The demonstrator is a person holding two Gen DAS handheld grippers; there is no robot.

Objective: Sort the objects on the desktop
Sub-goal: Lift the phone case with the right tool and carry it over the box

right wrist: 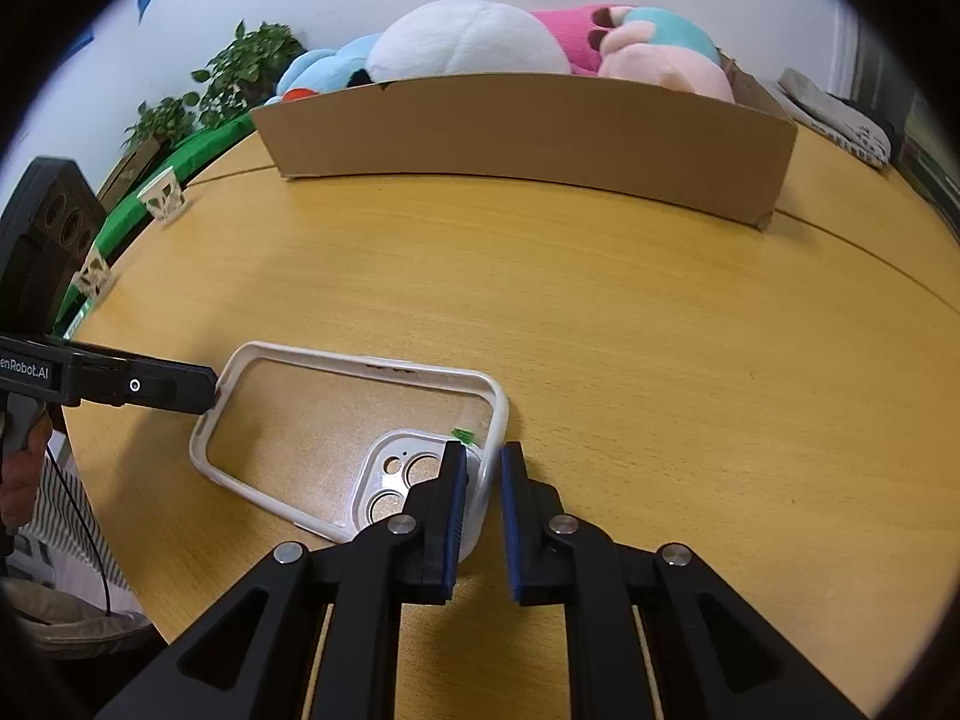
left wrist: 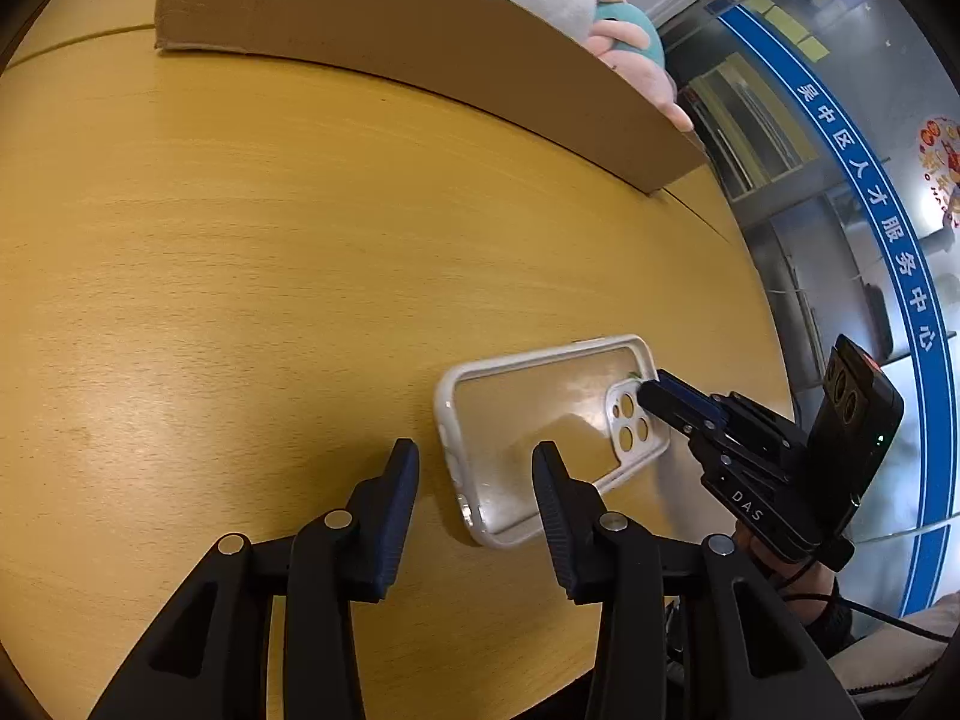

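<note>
A clear phone case with a white rim [left wrist: 540, 426] lies open side up on the wooden table [left wrist: 240, 276]. My left gripper [left wrist: 474, 468] is open, its fingers straddling the case's near end rim. My right gripper [right wrist: 483, 486] is shut on the case [right wrist: 336, 420] at its camera-hole end: one finger inside the case, one outside, with the white rim pinched between them. The right gripper also shows in the left wrist view [left wrist: 651, 387] at the case's far corner. The left gripper's fingertip [right wrist: 198, 390] touches the case's left end in the right wrist view.
A cardboard box [right wrist: 540, 132] full of plush toys [right wrist: 474, 42] stands at the back of the table. Two paper cups [right wrist: 162, 195] and potted plants [right wrist: 240, 69] are at the far left. A glass wall with a blue band [left wrist: 870, 210] lies beyond the table's right edge.
</note>
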